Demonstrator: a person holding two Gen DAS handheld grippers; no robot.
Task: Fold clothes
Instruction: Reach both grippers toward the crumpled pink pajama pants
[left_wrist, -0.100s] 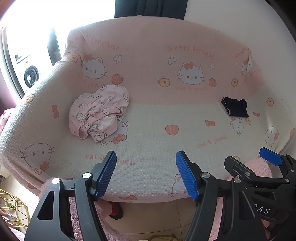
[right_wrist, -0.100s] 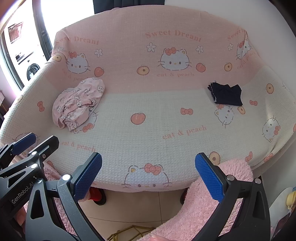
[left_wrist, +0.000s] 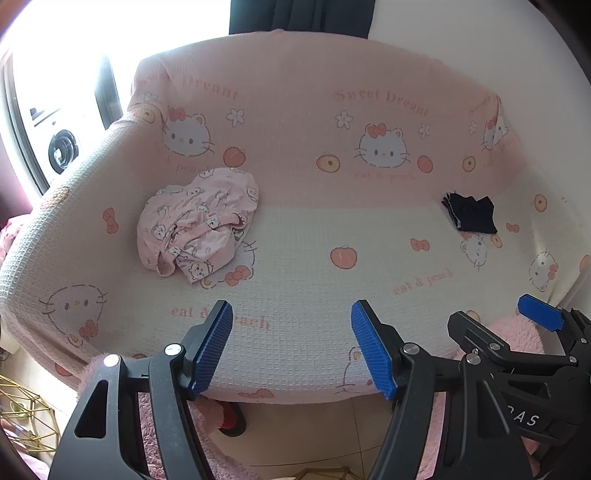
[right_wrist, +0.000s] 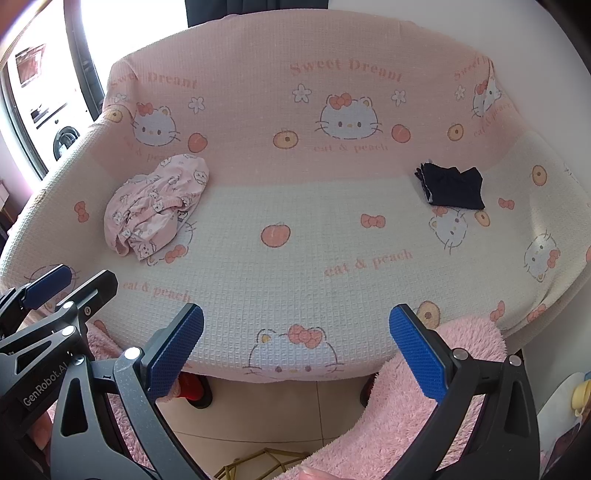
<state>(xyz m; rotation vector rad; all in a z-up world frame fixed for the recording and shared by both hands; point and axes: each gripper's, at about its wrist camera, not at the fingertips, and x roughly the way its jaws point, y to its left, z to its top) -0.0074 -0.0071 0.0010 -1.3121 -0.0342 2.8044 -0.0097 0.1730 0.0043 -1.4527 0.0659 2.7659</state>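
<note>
1. Set against the frame a moment earlier, nothing on the sofa has shifted and both views match it almost exactly; the grippers hold the same pose.
2. The left gripper hangs over the front edge of the seat with its blue pads spread wide and nothing between them.
3. The right gripper is likewise released, its pads far apart and empty, just beside the left one, whose side shows at 9 o'clock in the right wrist view.
4. The crumpled pink pyjama garment lies on the seat at about 10 o'clock from the left gripper, its far edge touching the backrest.
5. A folded dark garment sits at about 1 o'clock from the right gripper, near the backrest and well apart from the pink one.
6. The sofa cover is bare between the two garments, from 11 to 1 o'clock, giving flat open room.
7. The seat's front edge runs just beyond the fingertips; below it lie floor tile and a fluffy pink fabric at 5 o'clock.
8. The armrests curve up at 9 and 3 o'clock.
</note>
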